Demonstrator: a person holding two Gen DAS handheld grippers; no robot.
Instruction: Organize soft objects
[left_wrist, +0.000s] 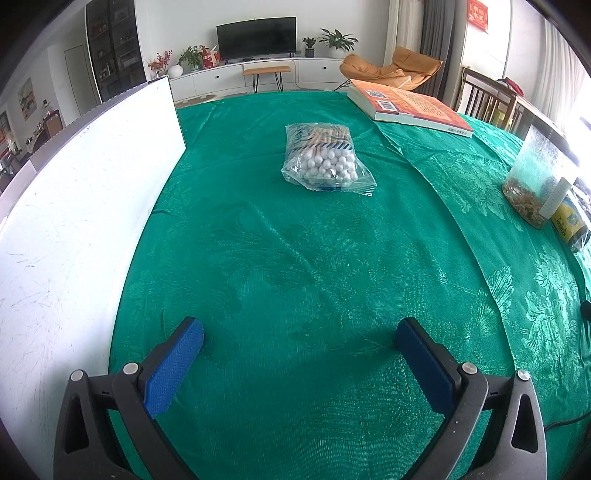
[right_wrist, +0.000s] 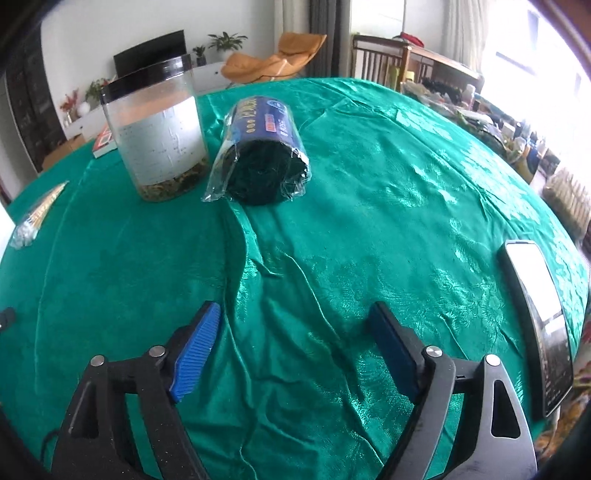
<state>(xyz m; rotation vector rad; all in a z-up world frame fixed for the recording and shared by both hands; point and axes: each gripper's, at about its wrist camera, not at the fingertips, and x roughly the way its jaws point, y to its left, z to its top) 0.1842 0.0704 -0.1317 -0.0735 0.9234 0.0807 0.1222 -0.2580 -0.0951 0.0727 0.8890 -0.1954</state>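
Note:
A clear bag of cotton swabs lies on the green tablecloth ahead of my left gripper, which is open and empty, well short of the bag. A dark roll wrapped in clear plastic with a blue label lies on its side ahead of my right gripper, which is open and empty. The roll also shows at the right edge of the left wrist view. The swab bag also shows at the far left of the right wrist view.
A white board stands along the left. A book lies at the far side. A clear jar with a black lid stands beside the roll. A phone lies at the right edge. A wooden chair stands beyond the table.

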